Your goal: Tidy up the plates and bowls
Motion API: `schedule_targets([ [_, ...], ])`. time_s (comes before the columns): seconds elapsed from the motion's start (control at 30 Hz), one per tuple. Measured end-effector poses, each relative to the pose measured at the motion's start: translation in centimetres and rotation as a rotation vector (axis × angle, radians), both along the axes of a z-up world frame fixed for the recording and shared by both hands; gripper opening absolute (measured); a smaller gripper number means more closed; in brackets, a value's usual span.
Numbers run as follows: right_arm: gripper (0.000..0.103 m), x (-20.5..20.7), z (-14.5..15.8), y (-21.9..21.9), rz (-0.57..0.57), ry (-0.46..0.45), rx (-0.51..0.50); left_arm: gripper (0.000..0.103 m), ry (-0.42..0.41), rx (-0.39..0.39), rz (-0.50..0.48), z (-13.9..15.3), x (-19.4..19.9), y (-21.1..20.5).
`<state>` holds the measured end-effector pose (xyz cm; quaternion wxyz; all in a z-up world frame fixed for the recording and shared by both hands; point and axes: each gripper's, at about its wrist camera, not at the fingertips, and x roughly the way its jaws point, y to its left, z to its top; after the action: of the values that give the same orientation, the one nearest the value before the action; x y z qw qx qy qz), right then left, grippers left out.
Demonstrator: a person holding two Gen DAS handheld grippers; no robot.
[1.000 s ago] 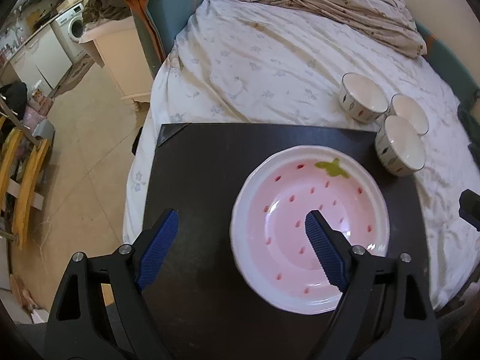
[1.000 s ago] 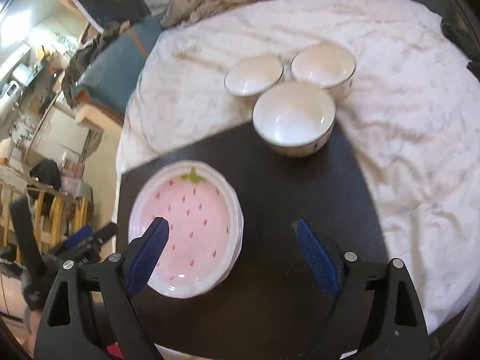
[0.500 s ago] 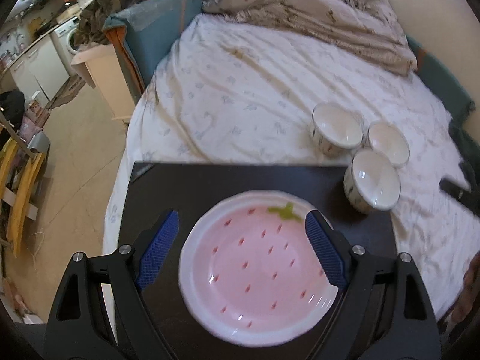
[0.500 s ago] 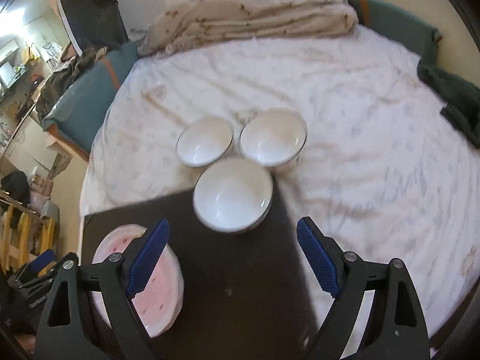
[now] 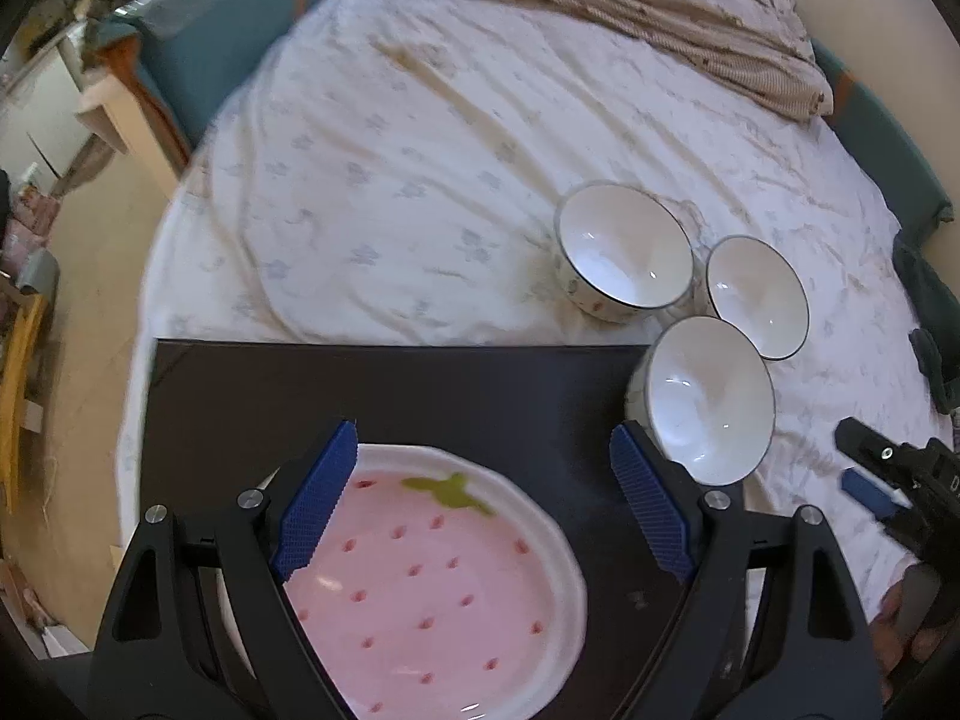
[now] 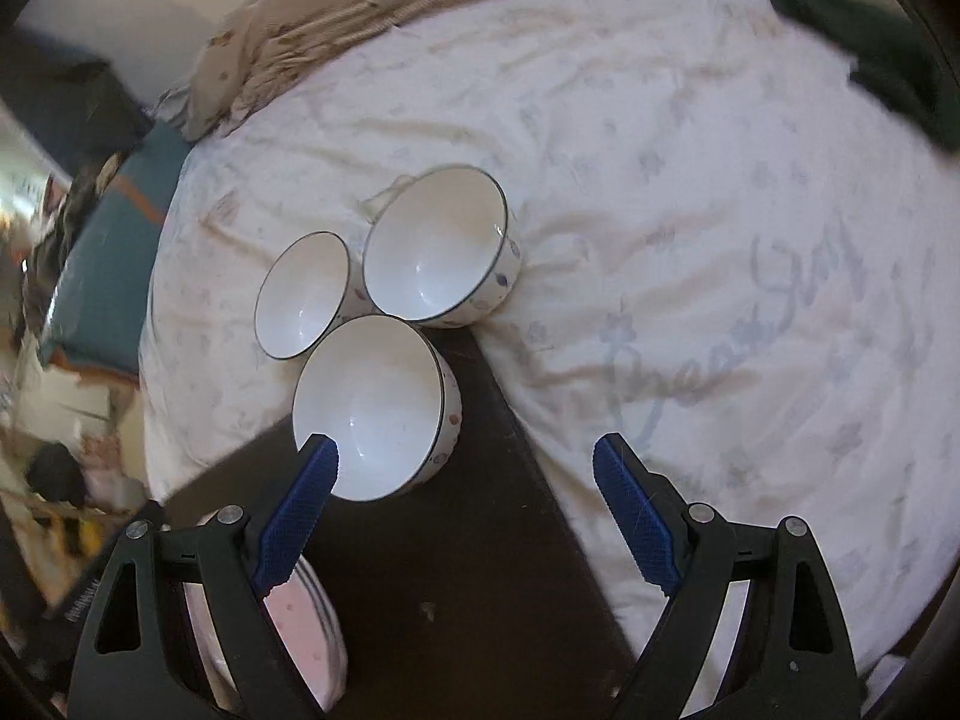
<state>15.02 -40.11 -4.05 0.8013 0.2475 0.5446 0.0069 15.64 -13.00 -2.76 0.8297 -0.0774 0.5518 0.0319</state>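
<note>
A pink strawberry plate lies on the dark board on the bed. My left gripper hangs open over the plate's far rim, with nothing between its fingers. Three white bowls huddle together: one at the board's far right corner, two on the sheet behind it. In the right wrist view my right gripper is open above the board, its left fingertip over the nearest bowl. The other bowls sit just beyond. The plate shows at the lower left, seemingly atop a stack.
The white flowered sheet spreads around the board, with a crumpled beige duvet at the far end. Dark green clothing lies at the bed's right edge. Floor and furniture lie beyond the left edge. A hand holds the right gripper.
Both grippers have travelled towards the bowls, which now look larger and nearer. The plate has slid down in the left view and to the lower left corner in the right view. Both grippers stayed open.
</note>
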Motion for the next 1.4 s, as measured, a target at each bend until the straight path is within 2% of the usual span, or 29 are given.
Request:
schedule_targets([
  [0.1,0.087,1.0,-1.6,-0.2,-0.008,0.039,0.116,0.083,0.078,-0.062,-0.048,-1.5,1.9,-1.5],
  [0.17,0.073,1.5,-2.5,0.1,-0.009,0.057,0.166,0.081,0.095,-0.049,-0.053,-2.1,2.8,-2.4],
  [0.43,0.039,3.2,-3.8,1.8,0.052,0.077,0.121,0.054,0.149,-0.038,-0.124,-4.8,4.5,-5.7],
  [0.47,0.039,3.5,-4.1,2.0,0.059,0.084,0.112,0.051,0.163,-0.043,-0.127,-5.4,4.7,-6.1],
  [0.53,0.034,3.8,-4.7,2.2,0.069,0.096,0.106,0.038,0.18,-0.05,-0.127,-6.1,5.0,-6.4],
  [0.67,0.031,4.2,-5.9,2.7,0.086,0.134,0.088,0.027,0.193,-0.062,-0.143,-7.3,5.5,-7.3],
  [0.73,0.029,4.1,-6.8,3.0,0.095,0.156,0.065,0.012,0.188,-0.09,-0.15,-7.6,5.5,-7.4],
  [0.77,0.029,3.9,-7.3,3.0,0.097,0.17,0.062,0.01,0.193,-0.097,-0.16,-7.8,5.5,-7.7],
  [0.83,0.028,3.8,-8.1,2.8,0.093,0.18,0.091,0.009,0.213,-0.065,-0.178,-8.2,5.7,-8.5],
  [0.9,0.021,3.9,-8.2,2.9,0.103,0.178,0.08,0.008,0.238,-0.05,-0.176,-8.8,6.1,-9.0],
  [1.13,0.021,4.0,-8.3,2.9,0.108,0.173,0.069,0.008,0.232,-0.01,-0.184,-8.7,6.0,-9.3],
  [1.4,0.018,4.3,-8.1,3.3,0.113,0.187,0.064,0.009,0.216,0.022,-0.183,-7.2,5.5,-9.3],
])
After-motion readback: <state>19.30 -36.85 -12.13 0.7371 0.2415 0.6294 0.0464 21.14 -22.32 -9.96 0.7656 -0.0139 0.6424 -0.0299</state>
